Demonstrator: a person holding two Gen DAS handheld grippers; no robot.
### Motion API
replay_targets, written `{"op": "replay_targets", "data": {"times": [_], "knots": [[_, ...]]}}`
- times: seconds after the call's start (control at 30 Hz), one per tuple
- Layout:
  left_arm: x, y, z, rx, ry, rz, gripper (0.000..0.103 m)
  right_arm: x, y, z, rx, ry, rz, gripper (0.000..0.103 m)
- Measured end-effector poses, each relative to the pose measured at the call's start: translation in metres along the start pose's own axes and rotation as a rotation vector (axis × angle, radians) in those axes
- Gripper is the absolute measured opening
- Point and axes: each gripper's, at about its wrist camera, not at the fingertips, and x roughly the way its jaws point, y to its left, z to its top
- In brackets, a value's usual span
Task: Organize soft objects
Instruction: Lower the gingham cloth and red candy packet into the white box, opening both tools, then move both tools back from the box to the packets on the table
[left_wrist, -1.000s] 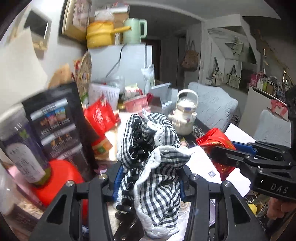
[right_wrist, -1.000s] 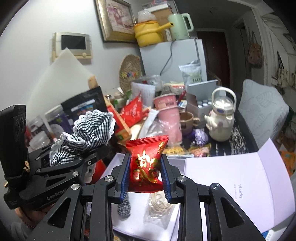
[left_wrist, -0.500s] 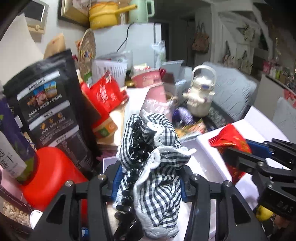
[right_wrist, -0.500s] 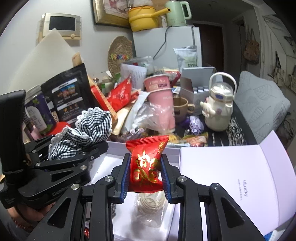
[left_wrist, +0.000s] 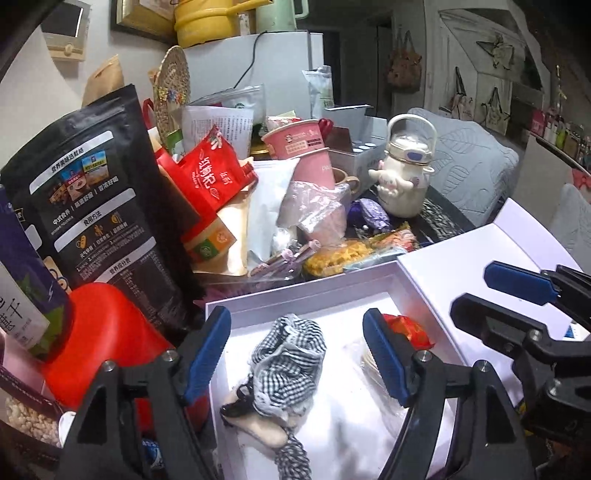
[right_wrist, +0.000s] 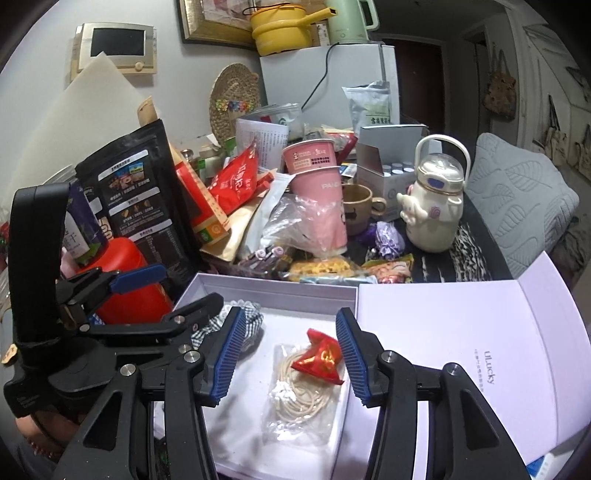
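A cluttered table (right_wrist: 476, 258) holds a white box (right_wrist: 277, 288); the left gripper (left_wrist: 297, 354) and right gripper (right_wrist: 291, 354), jaws just opening, gape empty above what may be a gingham scrunchie (left_wrist: 291, 354) and a red packet (right_wrist: 321, 356).

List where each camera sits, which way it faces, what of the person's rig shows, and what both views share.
Left wrist: on the left claw, angled down into the white box at the checked scrunchie; the right claw shows at right.
Right wrist: on the right claw, angled down at the red packet; the left claw shows at left.
Shared: box, scrunchie, packet, white kettle.
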Motion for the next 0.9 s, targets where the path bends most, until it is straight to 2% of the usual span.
{"op": "replay_targets", "data": {"times": [0.4, 0.6, 0.77, 0.9], "knots": [[-0.039, -0.009, 0.003, 0.026, -0.069, 0.007, 0.074, -0.035, -0.001, 0.005, 0.008, -0.063, 0.003, 0.051], [-0.074, -0.004, 0.007, -0.009, -0.132, 0.017, 0.074, -0.062, 0.002, 0.006, 0.007, -0.096, -0.002, 0.051], [-0.101, -0.003, 0.004, -0.011, -0.154, 0.015, 0.074, -0.088, 0.013, 0.0, -0.008, -0.116, -0.003, 0.051], [-0.125, -0.003, -0.003, -0.01, -0.166, -0.006, 0.074, -0.11, 0.024, -0.005, -0.01, -0.137, 0.008, 0.06]]}}
